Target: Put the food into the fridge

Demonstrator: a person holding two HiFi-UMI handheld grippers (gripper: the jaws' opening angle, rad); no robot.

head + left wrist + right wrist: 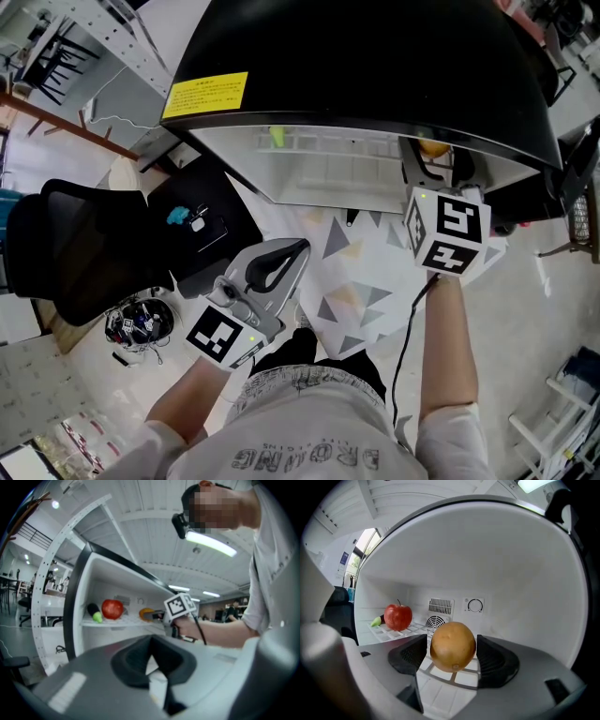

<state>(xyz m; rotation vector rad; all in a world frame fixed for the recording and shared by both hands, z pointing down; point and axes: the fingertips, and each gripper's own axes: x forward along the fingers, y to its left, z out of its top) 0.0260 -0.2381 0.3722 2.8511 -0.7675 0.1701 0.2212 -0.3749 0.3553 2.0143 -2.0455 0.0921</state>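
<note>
A small black fridge [356, 56] stands open, its white wire shelf [440, 677] in sight. My right gripper [453, 654] reaches inside and is shut on a round orange-brown fruit [453, 646], held just above the shelf. A red apple [398, 617] and a dark vegetable with a green end [376, 621] lie at the shelf's back left. In the left gripper view the apple [112, 609] and the held fruit [146, 614] both show inside. My left gripper [298, 248] hangs low in front of the fridge, shut and holding nothing.
A black office chair [84, 244] stands to the left, with a black case [202, 220] beside it and a round basket of cables [141, 322] on the floor. A patterned mat [361, 272] lies before the fridge. A thermostat dial [475, 605] is on the back wall.
</note>
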